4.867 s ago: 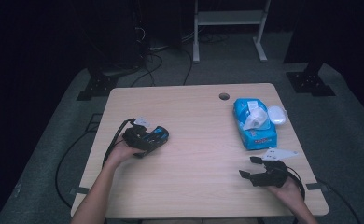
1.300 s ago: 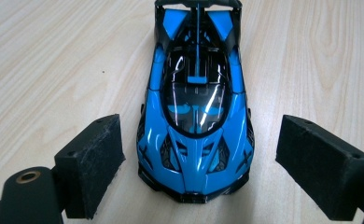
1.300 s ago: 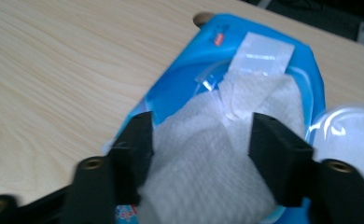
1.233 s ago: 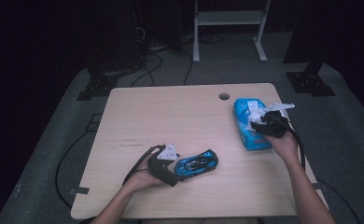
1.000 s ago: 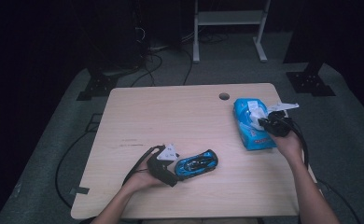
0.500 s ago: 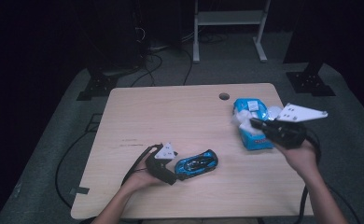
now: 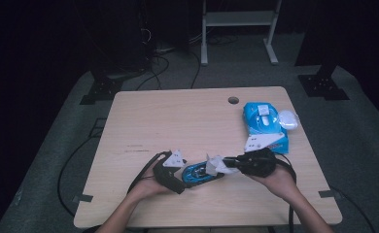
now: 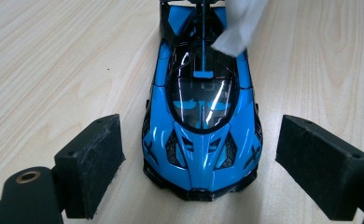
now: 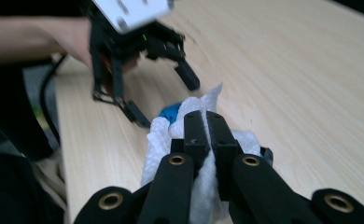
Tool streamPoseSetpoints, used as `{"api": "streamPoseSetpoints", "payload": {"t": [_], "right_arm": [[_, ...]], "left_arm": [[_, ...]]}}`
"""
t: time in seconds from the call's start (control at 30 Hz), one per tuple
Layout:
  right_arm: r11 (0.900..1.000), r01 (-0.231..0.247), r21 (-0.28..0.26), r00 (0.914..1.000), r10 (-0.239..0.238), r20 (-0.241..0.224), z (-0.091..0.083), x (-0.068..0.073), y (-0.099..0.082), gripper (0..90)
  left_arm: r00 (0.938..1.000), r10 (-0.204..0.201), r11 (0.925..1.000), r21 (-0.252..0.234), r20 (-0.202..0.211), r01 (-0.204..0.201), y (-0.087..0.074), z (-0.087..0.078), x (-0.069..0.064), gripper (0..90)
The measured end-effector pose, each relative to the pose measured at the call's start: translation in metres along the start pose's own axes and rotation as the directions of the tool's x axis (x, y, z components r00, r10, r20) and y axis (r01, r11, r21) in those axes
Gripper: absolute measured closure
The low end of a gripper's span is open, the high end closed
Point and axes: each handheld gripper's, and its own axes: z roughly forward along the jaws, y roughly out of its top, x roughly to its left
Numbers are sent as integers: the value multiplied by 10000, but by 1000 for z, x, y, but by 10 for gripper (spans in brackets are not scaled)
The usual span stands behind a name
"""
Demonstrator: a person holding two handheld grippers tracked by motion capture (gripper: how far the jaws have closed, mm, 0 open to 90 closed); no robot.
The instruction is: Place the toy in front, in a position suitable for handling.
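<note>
Right gripper [image 9: 206,122] fingers clenched a soft, limp white wipe [image 9: 171,135] at its bunched middle over the light, slippery blue toy car [image 8: 202,112], rigid-looking, bracketed by released left gripper [image 8: 213,175] fingers on the wooden surface [image 7: 178,121].

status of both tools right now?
Left tool: open, pads either side of the blue toy car, not pressing it.
Right tool: shut on a white wipe, over the car.

1. The bench [image 7: 178,121] has a pale wood top with rounded corners and a small round hole [image 7: 233,100] near its far edge.
2. A blue toy car [image 7: 199,173] stands on it near the near edge, about midway along.
3. A blue wipes pack [image 7: 263,121] lies by the far right corner.
</note>
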Motion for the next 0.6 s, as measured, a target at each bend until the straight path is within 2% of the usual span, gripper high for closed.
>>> {"api": "streamPoseSetpoints", "payload": {"t": [0.07,0.17,0.2,0.23,0.27,0.33,0.4,0.5,0.6], "right_arm": [[9991,-116,420,9999,119,-72,13,-4,-1,873],[9955,-83,939,9999,76,81,32,-11,-2,857],[9955,-83,939,9999,76,81,32,-11,-2,857],[9928,110,1197,9996,-140,236,45,-12,-5,847],[9928,110,1197,9996,-140,236,45,-12,-5,847],[9891,301,1442,9983,-371,461,58,-10,-9,810],[9895,282,1419,9982,-353,476,65,-12,-12,770],[9873,320,1559,9972,-420,617,74,-16,-15,706],[9870,98,1605,9993,-155,343,82,-21,-19,638]], "left_arm": [[10000,10,10000,38,24,-10,0,1,1,140],[9998,-82,9998,180,158,79,-1,3,1,148],[9998,-82,9998,180,158,79,-1,3,1,149],[9998,-108,9997,239,194,104,-2,3,1,161],[9995,-160,9996,252,261,154,-2,3,2,161],[9994,-189,9995,249,273,182,-4,4,4,190],[9990,-322,9991,284,316,313,-4,6,5,191],[9988,-275,9985,492,408,255,-5,7,6,206],[9986,-345,9981,518,407,324,-6,7,5,200]]}}
